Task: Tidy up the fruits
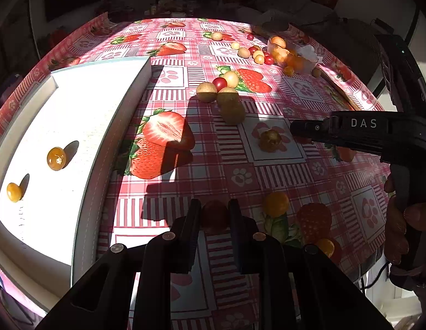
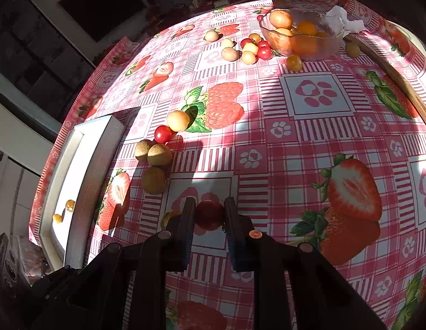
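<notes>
Beside white tray [image 1: 83, 115], tomato-clamping left gripper [image 1: 214, 214].

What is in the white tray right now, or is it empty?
Not empty: the white tray holds two small amber fruits, apart from each other, near its left end. The rest shows bare.

Both my cams sit low over the table, looking forward along their own fingers across the strawberry tablecloth [image 1: 201, 165]. The left one faces the far edge with the white tray [image 1: 83, 126] close on its left, and catches the right gripper [image 1: 298, 129] coming in from the right side. The right one looks the same general way, tray [image 2: 100, 148] further off left. Both share the glass bowl [image 1: 309, 63] [image 2: 331, 44] far back and the loose fruit cluster mid-table.
</notes>
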`<state>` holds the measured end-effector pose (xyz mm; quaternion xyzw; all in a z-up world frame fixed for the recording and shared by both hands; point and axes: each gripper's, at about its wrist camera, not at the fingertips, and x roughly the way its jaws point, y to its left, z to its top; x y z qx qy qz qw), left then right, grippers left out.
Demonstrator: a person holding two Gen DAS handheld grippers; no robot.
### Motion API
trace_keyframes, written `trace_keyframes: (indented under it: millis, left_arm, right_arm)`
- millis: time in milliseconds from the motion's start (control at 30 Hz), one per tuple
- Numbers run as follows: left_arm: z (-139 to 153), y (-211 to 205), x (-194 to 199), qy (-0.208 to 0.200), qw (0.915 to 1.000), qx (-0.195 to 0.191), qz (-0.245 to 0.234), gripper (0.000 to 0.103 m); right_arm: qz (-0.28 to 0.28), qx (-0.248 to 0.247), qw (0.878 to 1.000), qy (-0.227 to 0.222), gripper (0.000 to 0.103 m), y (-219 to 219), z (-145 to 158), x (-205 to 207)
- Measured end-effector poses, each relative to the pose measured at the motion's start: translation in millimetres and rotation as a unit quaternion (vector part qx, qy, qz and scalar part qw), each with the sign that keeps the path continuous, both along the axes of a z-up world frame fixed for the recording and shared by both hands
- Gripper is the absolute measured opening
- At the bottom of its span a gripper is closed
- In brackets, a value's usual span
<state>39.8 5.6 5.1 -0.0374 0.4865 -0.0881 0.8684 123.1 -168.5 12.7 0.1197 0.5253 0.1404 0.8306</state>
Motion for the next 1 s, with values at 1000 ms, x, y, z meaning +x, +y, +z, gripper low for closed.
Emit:
trace_keyframes:
  millis: [1000]
  left_arm:
    - [-1,1,-1,-0.001,1.0,0.006,0.0,0.022]
  right_arm:
    - [0.067,-0.116,0.988,-0.069,0.05,15,-3,-26]
